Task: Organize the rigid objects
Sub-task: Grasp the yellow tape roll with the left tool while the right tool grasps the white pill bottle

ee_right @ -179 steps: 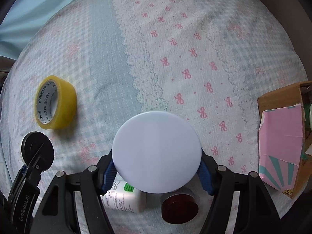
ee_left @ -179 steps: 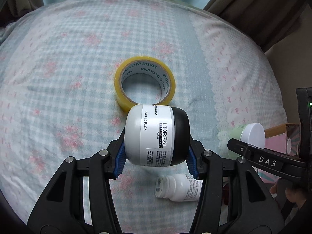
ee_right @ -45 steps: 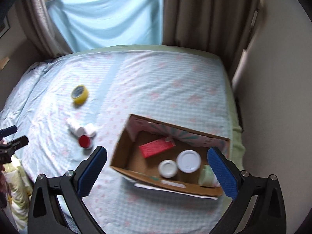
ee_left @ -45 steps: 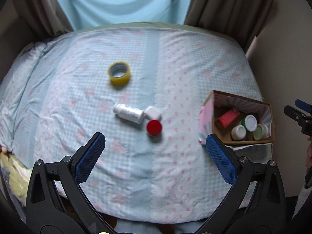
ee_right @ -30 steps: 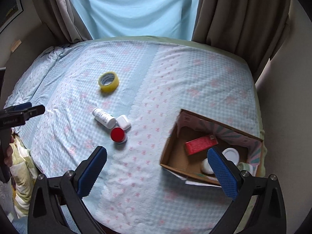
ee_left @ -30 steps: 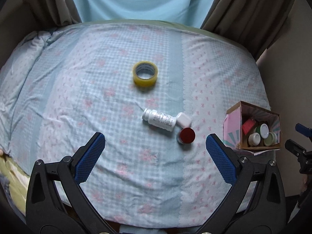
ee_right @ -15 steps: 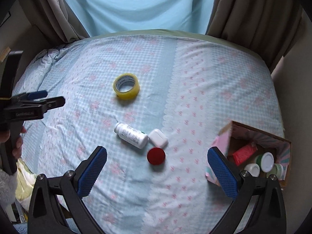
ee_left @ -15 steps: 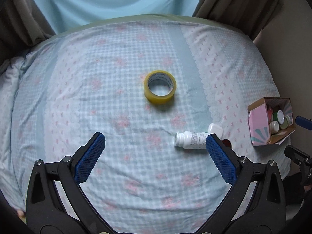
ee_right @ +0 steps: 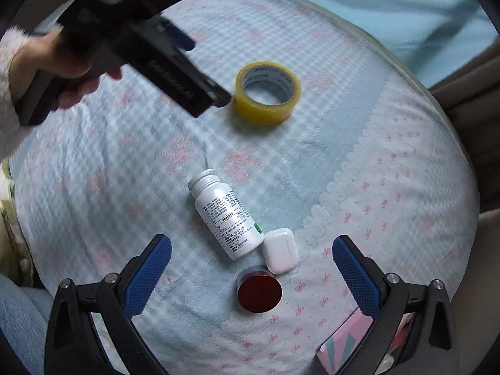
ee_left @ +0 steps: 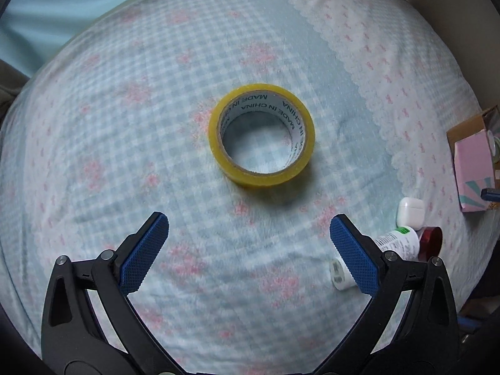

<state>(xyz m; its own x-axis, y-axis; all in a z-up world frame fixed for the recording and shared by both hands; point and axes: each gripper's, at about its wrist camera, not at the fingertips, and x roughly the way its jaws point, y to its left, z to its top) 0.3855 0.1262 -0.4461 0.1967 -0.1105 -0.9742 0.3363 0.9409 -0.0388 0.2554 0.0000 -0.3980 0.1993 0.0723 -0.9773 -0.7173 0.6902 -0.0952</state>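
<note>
The left gripper [ee_left: 249, 222] hangs over the bed with its blue-padded jaws spread wide and nothing between them. Just ahead of the pads lies the yellow roll of clear packing tape [ee_left: 262, 142], flat on the pale blue checked bedspread with pink flowers [ee_left: 125, 143], its core printed "MADE IN CHINA". From the right wrist view this gripper's tip sits just beside the roll's near edge, though motion blur makes it hard to tell whether they touch.

The right gripper [ee_right: 252, 249] is likewise spread wide and empty. Between and just ahead of its pads lie three things close together: a white plastic pill bottle with a printed label [ee_right: 225, 215] on its side, a small white rounded earbud case [ee_right: 280, 254] touching the bottle's base, and a round jar with a dark red lid [ee_right: 259, 293] standing just below both.

In the left view that bottle is half hidden behind the right-hand finger [ee_left: 353, 256]. The pink cardboard box [ee_left: 473, 168] sits at the frame's right edge, cut off, its contents barely visible; in the right view only a corner shows.
</note>
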